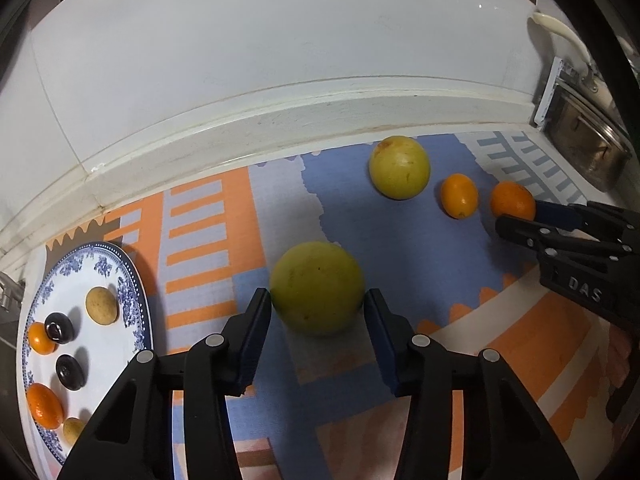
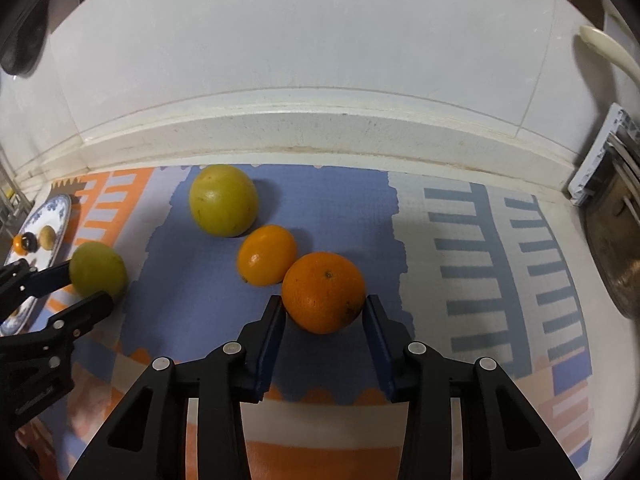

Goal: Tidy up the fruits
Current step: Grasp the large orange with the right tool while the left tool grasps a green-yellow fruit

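Observation:
My left gripper (image 1: 318,304) is shut on a yellow-green round fruit (image 1: 317,287), its pads touching both sides; the same fruit shows at the left of the right wrist view (image 2: 98,268). My right gripper (image 2: 324,306) is shut on an orange (image 2: 324,292), also seen in the left wrist view (image 1: 513,200). A second yellow-green fruit (image 1: 399,167) (image 2: 223,200) and a smaller orange (image 1: 460,195) (image 2: 267,255) lie on the patterned mat (image 2: 340,208). A blue-patterned plate (image 1: 120,264) at the left holds small oranges, dark fruits and brownish fruits.
A white raised ledge and tiled wall (image 1: 280,120) run along the back of the mat. A metal pot (image 1: 588,148) with a cream handle stands at the far right. The plate also shows at the far left in the right wrist view (image 2: 60,208).

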